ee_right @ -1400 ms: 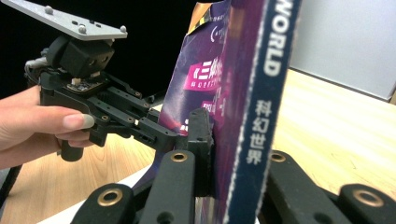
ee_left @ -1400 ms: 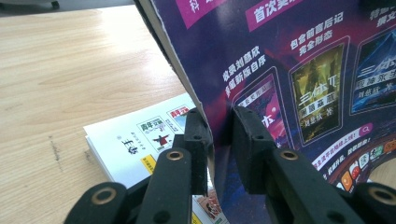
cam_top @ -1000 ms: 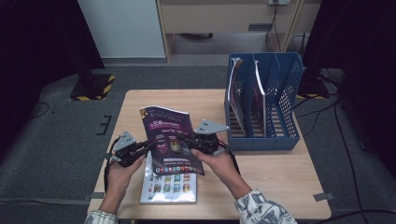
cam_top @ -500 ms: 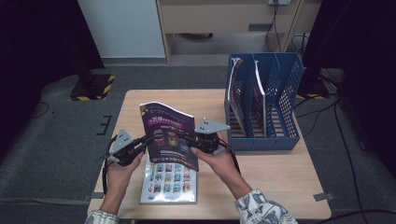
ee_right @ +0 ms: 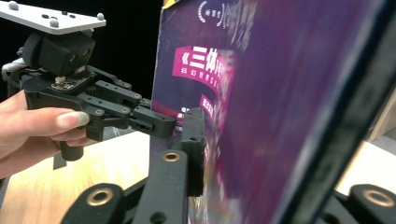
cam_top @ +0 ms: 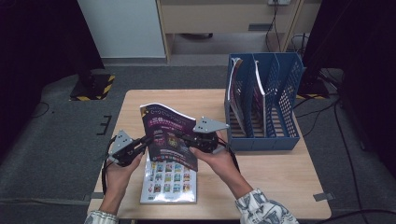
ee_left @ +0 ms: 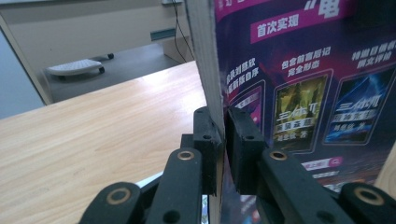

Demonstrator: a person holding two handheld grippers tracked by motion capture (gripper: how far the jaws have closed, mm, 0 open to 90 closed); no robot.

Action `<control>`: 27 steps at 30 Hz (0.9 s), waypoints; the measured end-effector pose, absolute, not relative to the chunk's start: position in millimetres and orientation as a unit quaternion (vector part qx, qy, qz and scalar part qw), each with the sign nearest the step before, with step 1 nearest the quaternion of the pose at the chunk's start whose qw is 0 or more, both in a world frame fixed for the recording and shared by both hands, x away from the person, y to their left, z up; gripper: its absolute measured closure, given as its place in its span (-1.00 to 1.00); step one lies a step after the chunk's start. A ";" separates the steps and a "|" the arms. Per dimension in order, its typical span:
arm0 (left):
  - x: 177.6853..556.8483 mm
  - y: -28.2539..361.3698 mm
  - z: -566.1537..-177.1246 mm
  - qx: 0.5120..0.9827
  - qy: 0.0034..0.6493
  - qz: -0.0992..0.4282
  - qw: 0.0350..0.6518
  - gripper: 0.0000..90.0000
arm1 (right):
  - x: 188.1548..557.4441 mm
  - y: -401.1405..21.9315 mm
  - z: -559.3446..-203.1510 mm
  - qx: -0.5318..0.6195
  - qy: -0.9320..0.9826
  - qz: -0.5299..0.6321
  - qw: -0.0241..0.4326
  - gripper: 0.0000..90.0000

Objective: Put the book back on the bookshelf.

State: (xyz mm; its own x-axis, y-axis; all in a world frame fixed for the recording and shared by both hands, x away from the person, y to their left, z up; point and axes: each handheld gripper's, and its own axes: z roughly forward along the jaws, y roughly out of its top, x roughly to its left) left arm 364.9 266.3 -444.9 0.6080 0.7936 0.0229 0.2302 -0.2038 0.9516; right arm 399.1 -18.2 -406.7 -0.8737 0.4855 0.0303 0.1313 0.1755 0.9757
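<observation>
Left gripper (ee_left: pixel 223 140) clamped on magazine (ee_left: pixel 299 93)

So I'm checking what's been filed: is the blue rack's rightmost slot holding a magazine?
No, the rightmost slot of the blue rack stands empty in the high view.

High view overhead, far; tool views close, sharing purple magazine (cam_top: pixel 170 135).

Purple magazine (cam_top: pixel 170 135) with pink banners and white lettering; a second magazine (cam_top: pixel 169 182) shows a colourful grid on white. Blue perforated rack (cam_top: pixel 264 102); light wood-grain bench (cam_top: pixel 261 172).
</observation>
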 end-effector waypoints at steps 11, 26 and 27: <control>375.1 266.2 -447.3 0.721 0.359 0.259 0.533 0.83 | 410.9 -19.5 -404.1 0.207 0.750 0.609 0.156 0.81; 373.1 268.3 -448.3 0.720 0.360 0.255 0.536 0.82 | 412.6 -18.2 -390.2 0.196 0.753 0.613 0.133 0.64; 373.0 268.3 -448.2 0.720 0.360 0.255 0.536 0.82 | 413.1 -17.9 -389.3 0.195 0.756 0.612 0.129 0.66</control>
